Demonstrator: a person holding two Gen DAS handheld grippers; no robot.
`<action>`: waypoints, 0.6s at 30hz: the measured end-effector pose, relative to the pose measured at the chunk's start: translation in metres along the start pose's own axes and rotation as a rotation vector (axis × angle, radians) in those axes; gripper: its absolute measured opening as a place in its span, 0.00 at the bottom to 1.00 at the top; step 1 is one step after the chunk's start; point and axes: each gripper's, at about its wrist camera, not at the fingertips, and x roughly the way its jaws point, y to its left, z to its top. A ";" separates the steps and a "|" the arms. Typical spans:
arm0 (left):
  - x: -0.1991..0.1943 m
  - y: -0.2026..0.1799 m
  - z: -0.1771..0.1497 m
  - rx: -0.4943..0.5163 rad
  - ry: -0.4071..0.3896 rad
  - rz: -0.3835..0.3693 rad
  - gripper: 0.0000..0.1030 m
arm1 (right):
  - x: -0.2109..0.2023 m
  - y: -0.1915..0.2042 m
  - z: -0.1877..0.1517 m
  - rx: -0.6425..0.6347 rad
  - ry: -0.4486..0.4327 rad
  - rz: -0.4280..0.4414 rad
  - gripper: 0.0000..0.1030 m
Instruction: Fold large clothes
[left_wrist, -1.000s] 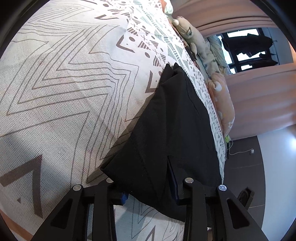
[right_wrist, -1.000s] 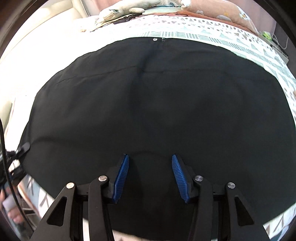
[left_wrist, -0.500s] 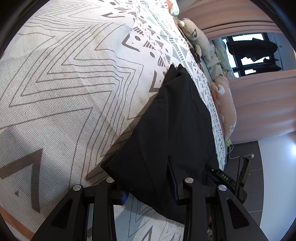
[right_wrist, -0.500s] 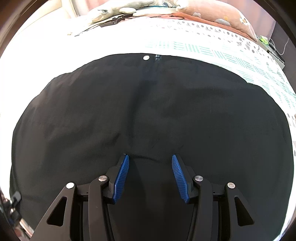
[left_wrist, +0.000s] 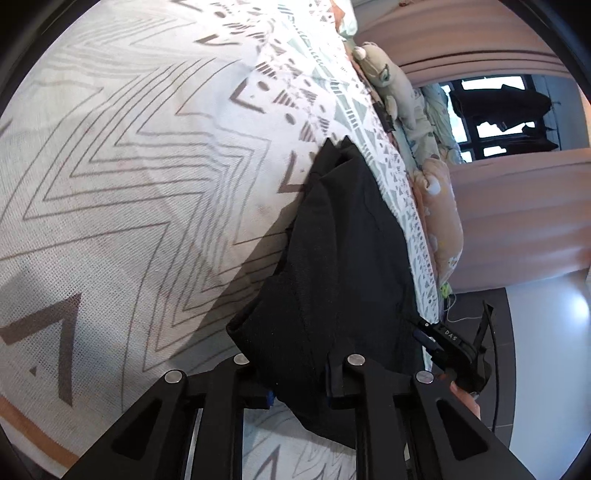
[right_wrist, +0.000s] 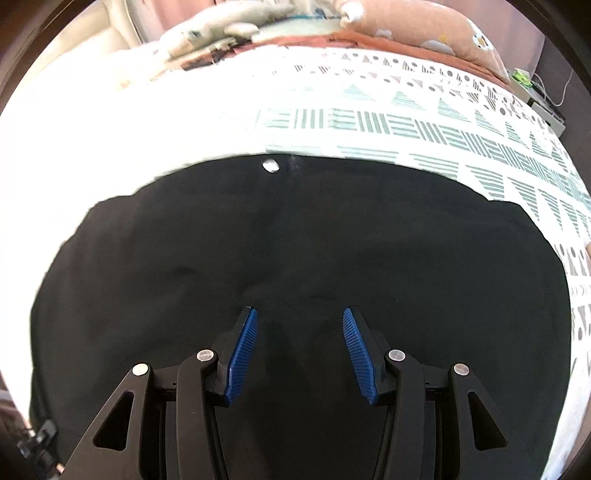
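The left gripper had just been closing onto the black trousers, running toward one o'clock, while the right gripper hovered apart (nothing between its pads).

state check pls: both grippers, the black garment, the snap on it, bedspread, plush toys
left gripper: jaws have just been closing, black cloth bunched between them
right gripper: open, over the cloth, nothing between its pads
black garment: spread flat on the bed, near corner lifted at the left gripper
metal snap: at the garment's far edge
bedspread: laid flat, patterned
plush toys: lying along the far side
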 end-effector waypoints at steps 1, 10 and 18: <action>-0.002 -0.004 0.000 0.005 -0.002 -0.009 0.16 | -0.006 0.001 -0.001 -0.006 -0.007 0.013 0.48; -0.014 -0.053 0.010 0.096 -0.022 -0.065 0.14 | -0.068 -0.008 -0.043 0.030 -0.032 0.179 0.48; -0.016 -0.087 0.013 0.170 -0.024 -0.115 0.13 | -0.074 -0.009 -0.088 0.034 -0.018 0.239 0.48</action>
